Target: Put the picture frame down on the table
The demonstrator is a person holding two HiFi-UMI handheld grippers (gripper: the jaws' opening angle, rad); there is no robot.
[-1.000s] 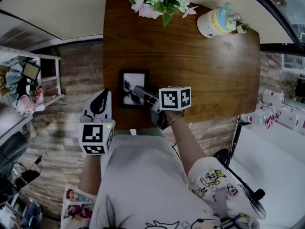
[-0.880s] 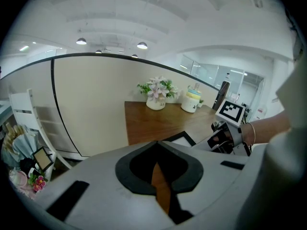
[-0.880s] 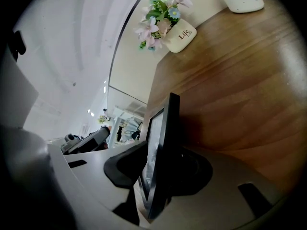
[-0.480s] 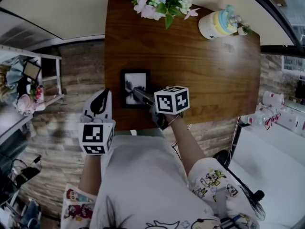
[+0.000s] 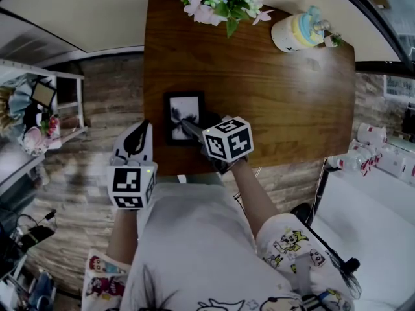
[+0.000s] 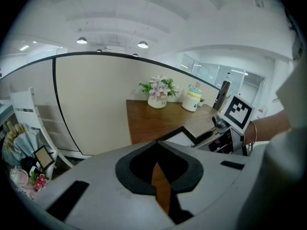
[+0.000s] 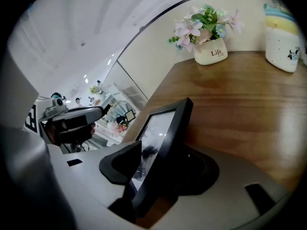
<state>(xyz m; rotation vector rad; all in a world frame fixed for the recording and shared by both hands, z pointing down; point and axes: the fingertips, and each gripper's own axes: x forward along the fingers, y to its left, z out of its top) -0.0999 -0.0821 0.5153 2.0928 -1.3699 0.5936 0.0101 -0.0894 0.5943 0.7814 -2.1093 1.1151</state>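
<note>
With right gripper (image 5: pixel 191 128) clamped on picture frame (image 7: pixel 158 133) edge, ease frame flat onto table (image 5: pixel 292 96); release once settled. Hold closed, empty left gripper (image 6: pixel 156 147) clear.

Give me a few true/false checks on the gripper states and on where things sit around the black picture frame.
1. The right gripper is clamped on the black rectangular picture frame. True.
2. The left gripper grips the frame too. False: its jaws are together on nothing, off the table's left side.
3. The white flower pot stands at the far edge of the brown wooden table. True.
4. The pastel yellow-and-blue jar touches the frame. False: it stands at the far right corner, well apart.
</note>
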